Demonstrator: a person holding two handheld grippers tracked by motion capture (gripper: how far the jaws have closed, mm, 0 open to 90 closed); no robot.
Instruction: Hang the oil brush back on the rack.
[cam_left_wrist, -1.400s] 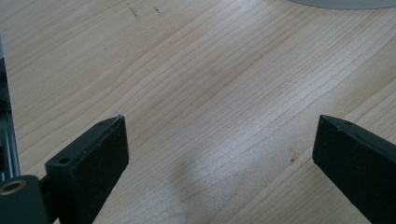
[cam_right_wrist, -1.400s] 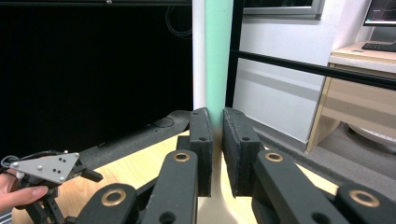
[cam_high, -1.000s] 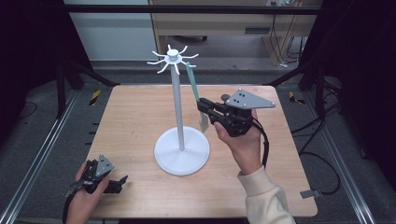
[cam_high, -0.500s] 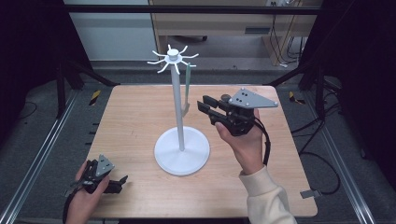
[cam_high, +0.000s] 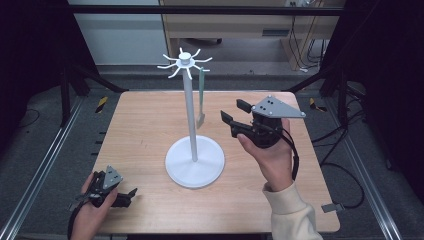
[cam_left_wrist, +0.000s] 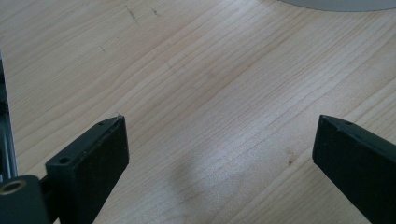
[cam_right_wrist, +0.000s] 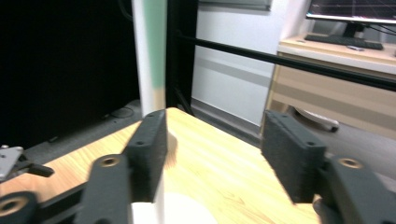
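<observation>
Resting at the near left corner of the wooden table (cam_high: 145, 125), the left gripper (cam_high: 131, 192) sits low on the surface in the person's left hand (cam_high: 87, 215), one of two grippers on show. Its own view has its two black jaws spread wide over bare wood grain, nothing between them, with the pale edge of the stand's base (cam_left_wrist: 336, 3) at the top of that view.

Farther in, at the table's middle, stands one white stand (cam_high: 189, 107): a round flat base (cam_high: 195, 162), a single thin upright pole, and a small hub at the top with short curved hooks fanning out around it. I count about eight hooks, though some blur against the background.

One green utensil (cam_high: 201, 95) hangs from a hook on the stand's right side. It is a long, narrow green strip ending in a paler, wider tip near the bottom, hanging straight down just beside the pole and clear of the table.

To the right of it, the right gripper (cam_high: 235, 112) is held above the table in the person's right hand (cam_high: 272, 155), a cream sleeve (cam_high: 292, 215) at the wrist and a grey three-cornered plate on top. Its jaws point toward the hanging utensil and stand wide apart, gripping nothing. In the right gripper view the green strip (cam_right_wrist: 154, 46) appears blurred beside the white pole, above the left jaw, apart from the pads.
</observation>
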